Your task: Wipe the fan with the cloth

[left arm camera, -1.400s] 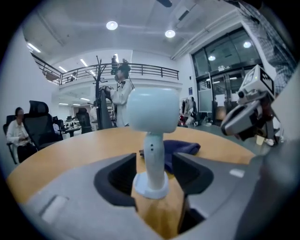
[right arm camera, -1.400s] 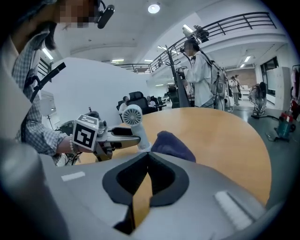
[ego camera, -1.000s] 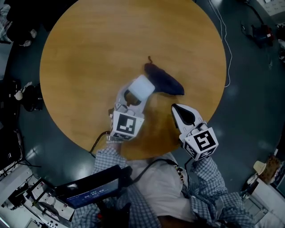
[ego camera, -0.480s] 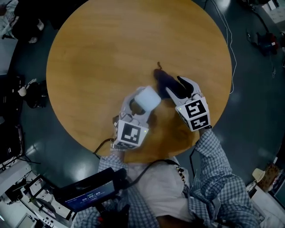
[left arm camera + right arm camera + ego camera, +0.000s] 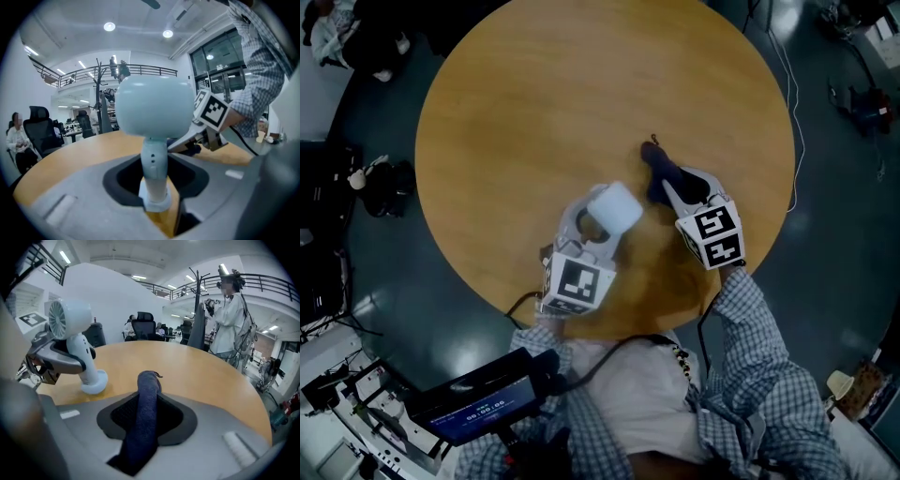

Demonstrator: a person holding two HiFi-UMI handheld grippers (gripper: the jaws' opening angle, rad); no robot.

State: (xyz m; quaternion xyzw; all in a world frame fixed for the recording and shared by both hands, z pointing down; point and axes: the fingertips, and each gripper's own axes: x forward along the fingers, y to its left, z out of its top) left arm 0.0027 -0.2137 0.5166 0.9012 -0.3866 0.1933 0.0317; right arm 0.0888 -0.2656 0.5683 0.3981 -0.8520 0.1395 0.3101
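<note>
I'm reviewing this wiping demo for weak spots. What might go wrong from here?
1. The right gripper, whose jaws have just been closing, pinches the dark blue cloth as a narrow roll; little fabric may meet the fan.
2. The left gripper holds the fan only by its slim stem, so wiping pressure on the head could tilt or twist it.

Round wooden table (image 5: 534, 94) — white fan (image 5: 614, 208) stands on it, near the edge

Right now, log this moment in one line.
left gripper: grips fan stem | right gripper: jaws just closed onto cloth | wipe: not started
</note>
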